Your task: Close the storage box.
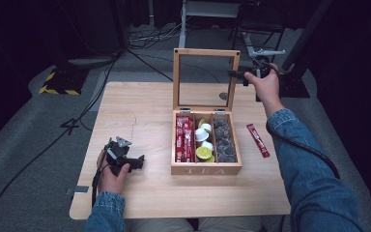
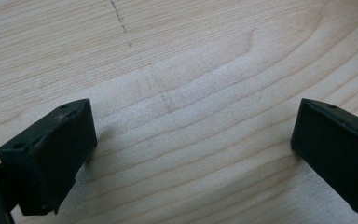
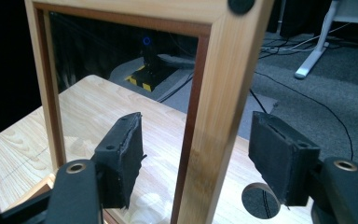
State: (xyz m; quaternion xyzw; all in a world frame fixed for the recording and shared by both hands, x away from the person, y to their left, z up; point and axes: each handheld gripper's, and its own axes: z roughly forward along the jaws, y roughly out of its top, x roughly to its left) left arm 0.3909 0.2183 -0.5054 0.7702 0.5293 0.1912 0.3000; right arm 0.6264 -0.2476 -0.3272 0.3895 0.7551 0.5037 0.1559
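Jaws of the left gripper stand wide apart with nothing between them, hovering close over bare bench; in the high view this gripper sits at about eight o'clock on the bench, with open wood all round it and the near edge close behind the hand. At centre stands the tea box, its glass-paned lid raised upright at twelve o'clock; red sachets, small cups and dark pods fill its three compartments. A lone red sachet lies at three o'clock, just right of the box and apart from it. The right gripper is up at one o'clock beside the lid's right upright. Its own view gives what the high view cannot: the lid's wooden frame stands between the jaws, which are spread, with a gap showing on each side of the wood, so they straddle it without pressing. Beyond the far edge lies grey floor with cables.
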